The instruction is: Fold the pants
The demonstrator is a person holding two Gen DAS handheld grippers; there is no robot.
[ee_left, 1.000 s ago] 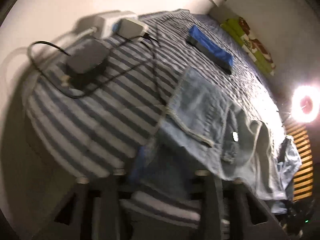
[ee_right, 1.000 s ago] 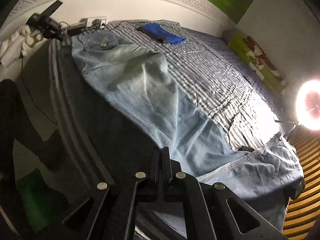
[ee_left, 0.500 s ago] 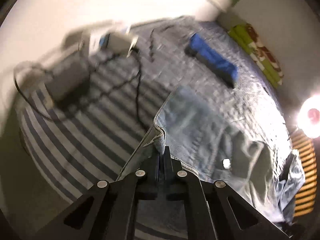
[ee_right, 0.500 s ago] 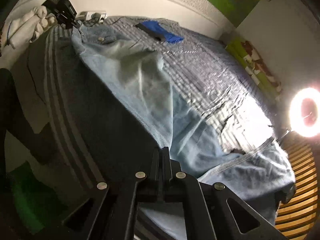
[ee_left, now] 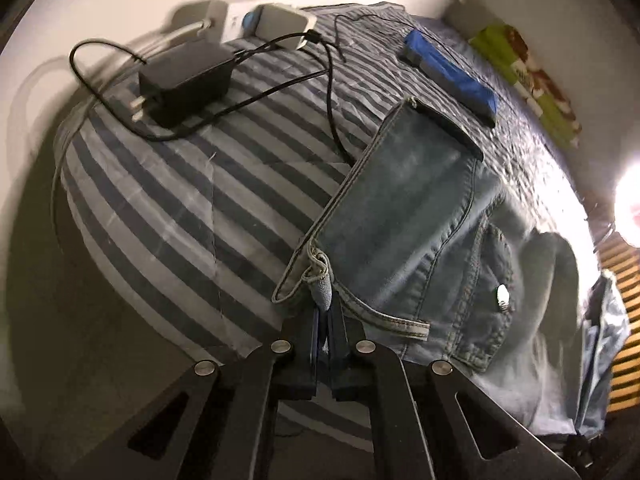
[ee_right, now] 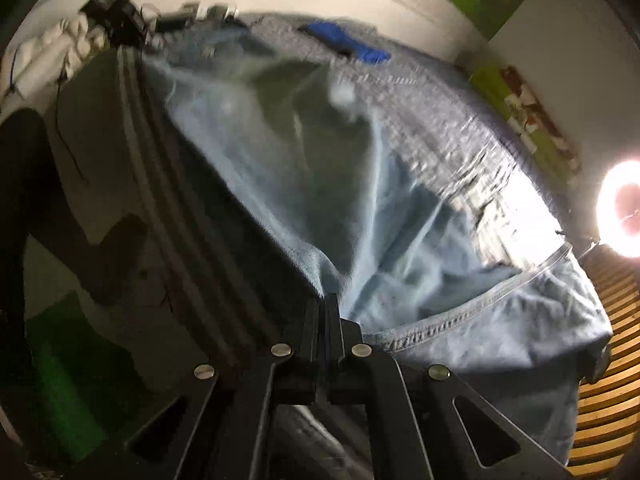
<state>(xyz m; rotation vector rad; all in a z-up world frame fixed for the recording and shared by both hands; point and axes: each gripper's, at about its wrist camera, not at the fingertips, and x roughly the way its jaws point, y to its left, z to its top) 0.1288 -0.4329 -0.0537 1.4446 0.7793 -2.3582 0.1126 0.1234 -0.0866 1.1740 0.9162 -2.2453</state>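
My left gripper (ee_left: 325, 312) is clamped narrow on the waistband corner of the jeans (ee_left: 416, 224), a bunched bit of denim pinched between the jaws. My right gripper (ee_right: 327, 312) is closed tight on a fold of the same jeans (ee_right: 360, 208) at the leg edge; that view is motion-blurred. The jeans lie across the striped bedspread (ee_left: 192, 208), waistband end near the bed's corner by the wall, legs running off toward the far side edge and hanging over it. A metal button (ee_left: 502, 294) shows on the seat. A black power adapter (ee_left: 186, 76) with its cable (ee_left: 328, 92) sits at the bed's corner, just beside a white charger block (ee_left: 280, 30) against the wall. A blue folded item (ee_left: 452, 74) lies near the far edge, apart from the jeans. A ring light (ee_right: 624, 210) glares past the side edge.
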